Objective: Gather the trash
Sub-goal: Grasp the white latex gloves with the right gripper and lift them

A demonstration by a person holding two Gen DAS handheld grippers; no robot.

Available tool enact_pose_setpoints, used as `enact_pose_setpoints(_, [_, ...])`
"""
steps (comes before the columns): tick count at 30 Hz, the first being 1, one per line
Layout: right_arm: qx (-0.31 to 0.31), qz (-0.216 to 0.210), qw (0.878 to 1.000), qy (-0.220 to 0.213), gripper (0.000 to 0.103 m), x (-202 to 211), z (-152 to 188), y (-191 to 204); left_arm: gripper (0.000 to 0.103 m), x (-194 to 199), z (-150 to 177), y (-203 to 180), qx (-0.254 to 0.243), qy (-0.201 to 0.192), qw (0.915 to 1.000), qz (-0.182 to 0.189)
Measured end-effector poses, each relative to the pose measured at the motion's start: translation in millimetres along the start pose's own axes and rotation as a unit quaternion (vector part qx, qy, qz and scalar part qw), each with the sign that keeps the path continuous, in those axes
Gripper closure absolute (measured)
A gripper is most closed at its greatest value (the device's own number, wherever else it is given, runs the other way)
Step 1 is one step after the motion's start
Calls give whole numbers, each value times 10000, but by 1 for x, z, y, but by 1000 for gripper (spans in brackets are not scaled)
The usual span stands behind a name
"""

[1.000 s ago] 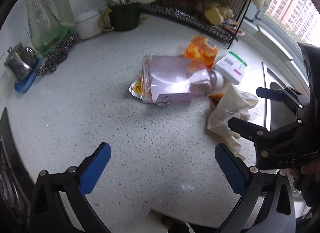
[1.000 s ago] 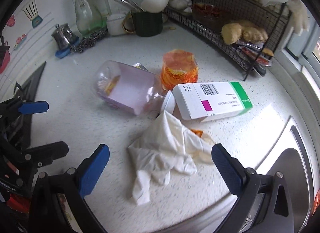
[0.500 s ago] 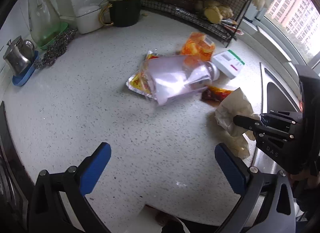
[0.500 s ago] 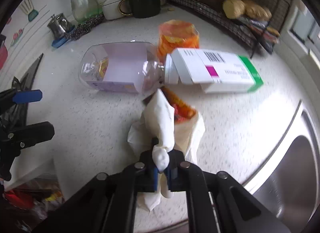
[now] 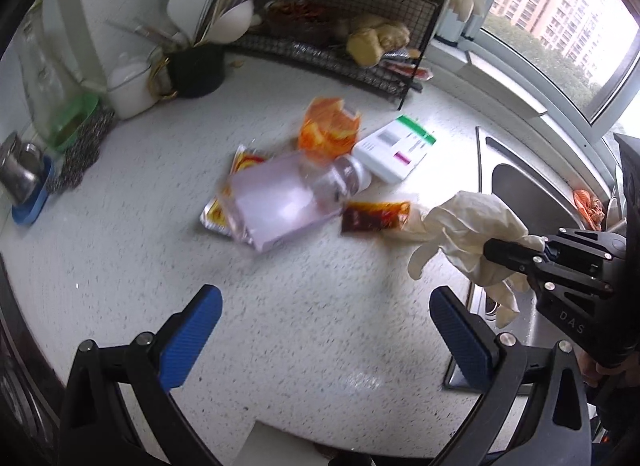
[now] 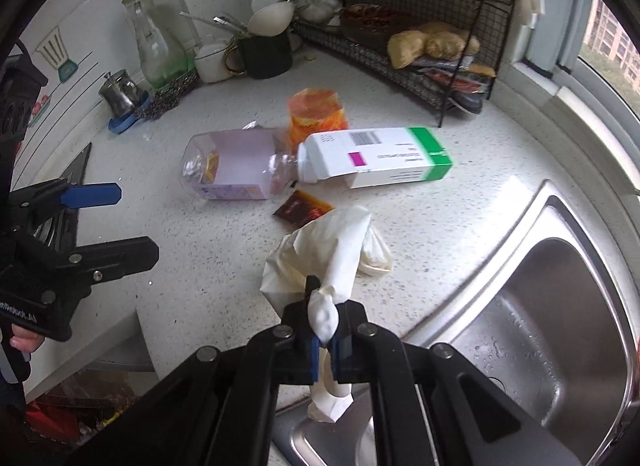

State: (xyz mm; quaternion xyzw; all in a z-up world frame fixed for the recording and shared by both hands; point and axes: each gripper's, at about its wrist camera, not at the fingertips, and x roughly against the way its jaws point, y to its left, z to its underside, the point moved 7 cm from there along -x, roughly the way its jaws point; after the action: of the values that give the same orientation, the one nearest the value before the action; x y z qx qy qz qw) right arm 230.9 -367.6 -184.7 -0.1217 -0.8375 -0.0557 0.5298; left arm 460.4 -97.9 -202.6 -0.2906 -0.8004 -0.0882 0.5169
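Observation:
My right gripper is shut on a crumpled white rubber glove, lifted off the speckled counter; the left wrist view shows that glove hanging from the right gripper. On the counter lie a clear plastic bottle, a white and green carton, an orange wrapper and a dark red sauce sachet. My left gripper stands open above bare counter, short of the bottle, with nothing between its fingers.
A steel sink lies at the right. A black wire rack with food stands at the back, beside a dark utensil mug, a glass carafe and a small metal pot. A window ledge runs along the right.
My right gripper closed on the glove and lifted it off the counter toward the sink, uncovering the sauce sachet. My left gripper rose a little and stayed open.

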Motion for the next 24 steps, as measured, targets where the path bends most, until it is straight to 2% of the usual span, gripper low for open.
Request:
enact_pose_setpoints(14, [-546,351,9974,-319,100,21,-14,-57,0,-31,-28,-54,-461,171,9985,246])
enact_pose_setpoints(20, [-743,320,9965,-195,100,8,-11,-76,0,-49,-39,-62,-556,292,9977,258])
enact_pose_setpoints(24, [-828,285,9961,-116,100,2,-9,-84,0,-61,-54,-61,-721,339,9967,139])
